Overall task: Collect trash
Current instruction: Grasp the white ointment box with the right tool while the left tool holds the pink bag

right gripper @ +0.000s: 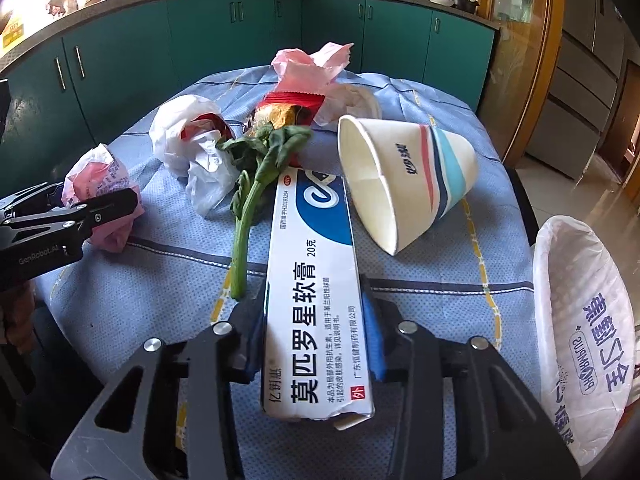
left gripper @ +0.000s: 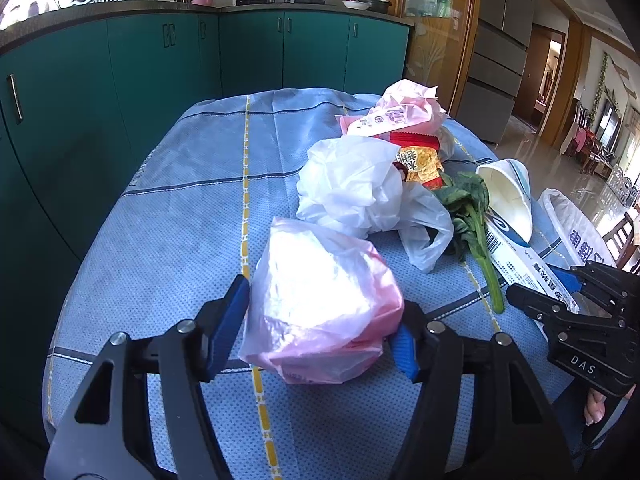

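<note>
My left gripper (left gripper: 320,328) is closed around a crumpled pink plastic bag (left gripper: 320,304) on the blue tablecloth; it also shows in the right wrist view (right gripper: 104,196). My right gripper (right gripper: 316,336) is shut on a white and blue ointment box (right gripper: 316,292), also in the left wrist view (left gripper: 520,256). Beside the box lie a green vegetable stalk (right gripper: 256,188), a tipped paper cup (right gripper: 408,180), a white plastic bag (right gripper: 196,148), a red snack wrapper (right gripper: 292,108) and pink paper (right gripper: 316,64).
A bin lined with a white printed bag (right gripper: 584,320) stands off the table's right edge. The blue checked tablecloth (left gripper: 180,200) covers the table. Green kitchen cabinets (left gripper: 140,60) with pots on the counter run behind. A fridge (left gripper: 500,52) stands at the right.
</note>
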Demonstrator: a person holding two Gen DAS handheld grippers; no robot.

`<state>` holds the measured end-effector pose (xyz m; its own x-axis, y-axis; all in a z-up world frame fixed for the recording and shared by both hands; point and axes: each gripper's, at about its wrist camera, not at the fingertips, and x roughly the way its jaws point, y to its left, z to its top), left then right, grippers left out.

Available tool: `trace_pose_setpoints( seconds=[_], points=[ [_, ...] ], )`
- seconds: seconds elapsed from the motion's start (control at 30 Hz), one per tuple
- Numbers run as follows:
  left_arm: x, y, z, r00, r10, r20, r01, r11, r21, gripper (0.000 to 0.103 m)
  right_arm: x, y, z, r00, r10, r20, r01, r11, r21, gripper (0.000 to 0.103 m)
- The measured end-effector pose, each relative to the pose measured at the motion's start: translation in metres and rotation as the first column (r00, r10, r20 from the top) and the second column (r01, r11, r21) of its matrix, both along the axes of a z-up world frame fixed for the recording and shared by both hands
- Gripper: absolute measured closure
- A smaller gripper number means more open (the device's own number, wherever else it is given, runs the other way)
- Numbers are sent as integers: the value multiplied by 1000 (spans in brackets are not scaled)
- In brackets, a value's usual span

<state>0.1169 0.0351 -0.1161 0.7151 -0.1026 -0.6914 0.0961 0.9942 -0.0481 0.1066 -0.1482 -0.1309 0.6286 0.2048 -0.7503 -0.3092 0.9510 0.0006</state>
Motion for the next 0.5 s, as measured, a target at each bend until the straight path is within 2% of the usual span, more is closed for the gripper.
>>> trace_pose_setpoints(
  seconds=[0.37, 0.5],
  points=[
    [-8, 5, 24, 995, 12, 96, -10, 1000, -20, 44, -13, 2, 18, 998, 19, 61, -21, 1000, 21, 63],
    [-9, 2, 29, 994, 8, 109, -6, 1000, -16, 44, -12, 6, 20, 998, 30, 62, -31, 999, 19, 63]
  ],
)
